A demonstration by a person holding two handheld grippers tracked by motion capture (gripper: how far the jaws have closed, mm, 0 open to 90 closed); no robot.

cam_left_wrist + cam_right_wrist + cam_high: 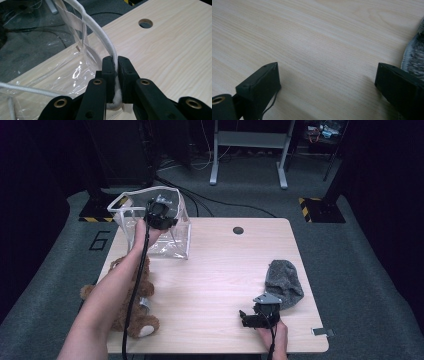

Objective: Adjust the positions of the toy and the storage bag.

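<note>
A: Where was the left gripper (161,215)?

B: At the table's (225,270) far-left corner, its jaws clamped on the white corded rim (105,40) of the one clear plastic bag (150,222). That bag stood open, partly overhanging the far edge.

A: And the right gripper (250,317)?

B: Near the front edge, low over bare wood, jaws spread wide with nothing between them. One grey knit hat (283,282) lay just beside it, close to the right edge.

A: Anything else?

B: One brown teddy bear (132,312) lay at the front-left, hanging over the left edge, under the left forearm. One round hole (238,230) sat near the far edge.

A: Room to move?

B: The middle of the table lay open between bag, bear and hat.
</note>
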